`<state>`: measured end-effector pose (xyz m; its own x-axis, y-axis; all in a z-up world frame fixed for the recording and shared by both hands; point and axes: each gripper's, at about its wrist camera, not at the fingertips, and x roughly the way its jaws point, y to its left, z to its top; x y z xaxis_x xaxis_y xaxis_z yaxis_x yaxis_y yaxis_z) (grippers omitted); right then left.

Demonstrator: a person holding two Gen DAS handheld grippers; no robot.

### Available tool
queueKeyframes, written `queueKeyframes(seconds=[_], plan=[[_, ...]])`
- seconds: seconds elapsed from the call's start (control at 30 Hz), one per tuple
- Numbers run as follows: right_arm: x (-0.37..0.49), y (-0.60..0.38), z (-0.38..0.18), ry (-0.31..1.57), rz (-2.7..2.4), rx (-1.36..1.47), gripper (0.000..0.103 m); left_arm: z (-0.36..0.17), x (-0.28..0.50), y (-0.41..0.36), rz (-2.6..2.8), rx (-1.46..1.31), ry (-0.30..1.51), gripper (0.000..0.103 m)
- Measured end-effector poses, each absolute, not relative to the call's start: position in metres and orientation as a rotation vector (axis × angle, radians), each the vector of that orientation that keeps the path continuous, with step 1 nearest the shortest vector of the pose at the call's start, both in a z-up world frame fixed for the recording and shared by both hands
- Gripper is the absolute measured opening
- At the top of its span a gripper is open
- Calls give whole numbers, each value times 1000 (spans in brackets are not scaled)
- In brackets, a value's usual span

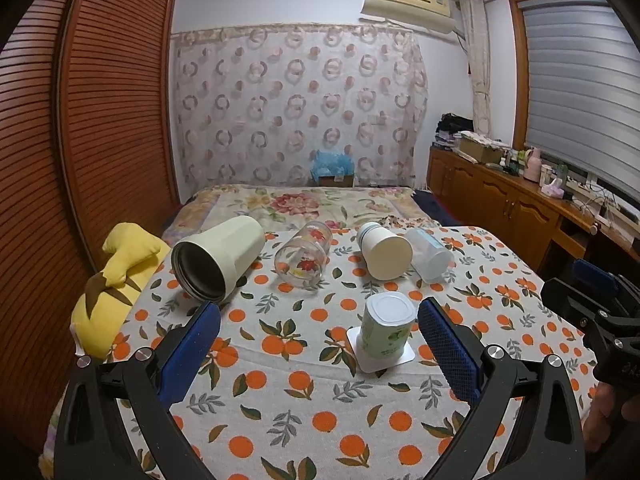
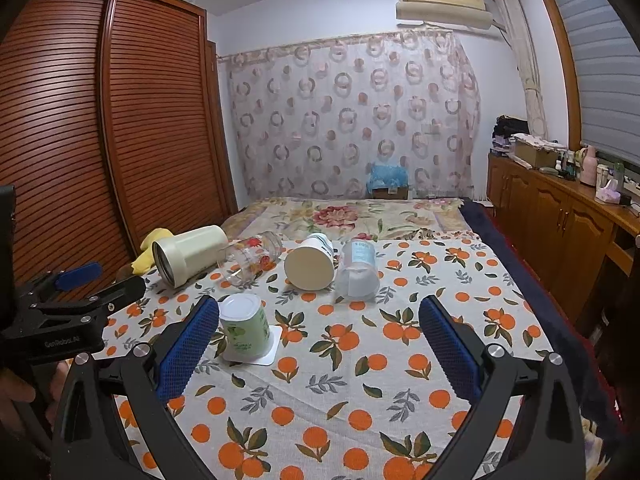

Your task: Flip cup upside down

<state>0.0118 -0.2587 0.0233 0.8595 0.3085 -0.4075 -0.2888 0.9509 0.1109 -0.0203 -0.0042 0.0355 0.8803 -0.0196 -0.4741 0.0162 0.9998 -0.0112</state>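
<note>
A small green-and-white cup (image 1: 386, 326) stands upside down on its square white lid, near the middle of the orange-print cloth; it also shows in the right wrist view (image 2: 245, 326). My left gripper (image 1: 320, 350) is open and empty, the cup standing free between its blue pads, close to the right one. My right gripper (image 2: 320, 350) is open and empty, with the cup just beyond its left pad (image 2: 188, 346). Each gripper shows at the edge of the other's view.
Several cups lie on their sides farther back: a cream tumbler (image 1: 218, 258), a flowered glass (image 1: 304, 254), a white paper cup (image 1: 384, 250) and a clear plastic cup (image 1: 430, 254). A yellow plush toy (image 1: 112, 292) lies at the left table edge. Bed behind, cabinets right.
</note>
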Motion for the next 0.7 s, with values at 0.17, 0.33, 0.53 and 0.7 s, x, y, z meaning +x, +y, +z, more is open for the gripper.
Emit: queueKeyframes(seconds=[0.17, 0.33, 0.53, 0.7], plan=[[11, -259, 24, 434, 314, 46, 101, 36, -21, -5, -17, -4, 490, 96], [11, -260, 24, 436, 314, 48, 101, 36, -22, -5, -16, -5, 491, 95], [11, -260, 24, 435, 314, 49, 101, 36, -22, -5, -17, -4, 489, 95], [11, -260, 24, 434, 314, 49, 101, 36, -22, -5, -17, -4, 489, 95]])
